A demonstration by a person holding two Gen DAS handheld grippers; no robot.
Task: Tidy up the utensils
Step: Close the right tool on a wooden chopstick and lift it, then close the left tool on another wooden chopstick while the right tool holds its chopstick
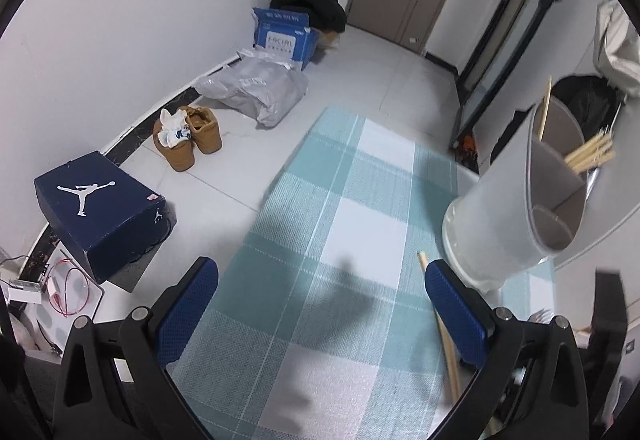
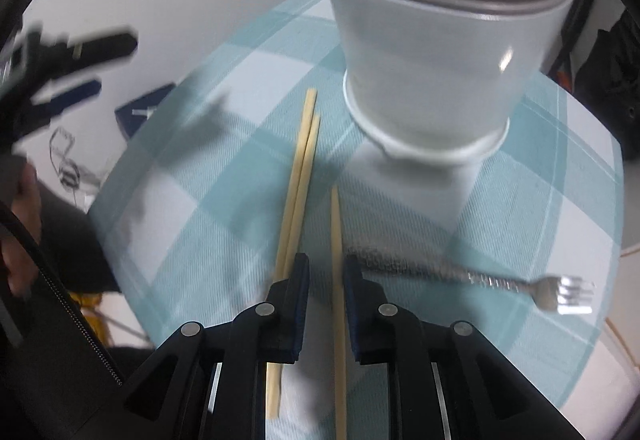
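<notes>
Straddling a single chopstick (image 2: 335, 240) with my right gripper (image 2: 326, 272), I have the jaws only narrowly apart, one pad on each side of the stick and neither visibly pressing on it, so I count it open, not gripping. I judge the step in hand to be picking up this stick to drop it in the holder (image 2: 432, 52). To do it well I would centre the stick between the pads, close squarely across its width so it cannot roll out, lift it clear of the cloth (image 2: 192, 224), then tip it upright before bringing it over the holder's rim. The risk I see is dragging the pair (image 2: 298, 184) lying just to the left, or nudging the fork (image 2: 520, 282) whose handle ends just right of my right pad.

My left gripper (image 1: 320, 304) hangs wide open over bare cloth, holding nothing.

The stick is pale wood, thin and straight, lying lengthwise toward the holder, its far tip just short of the base. The pair lies parallel, the two touching. The fork is metal with a textured handle, lying crosswise with its tines toward the cloth's right edge. The holder is a tall grey-white pot with inner dividers, standing near the far edge; the left view shows several chopsticks (image 1: 588, 154) already in it.
</notes>
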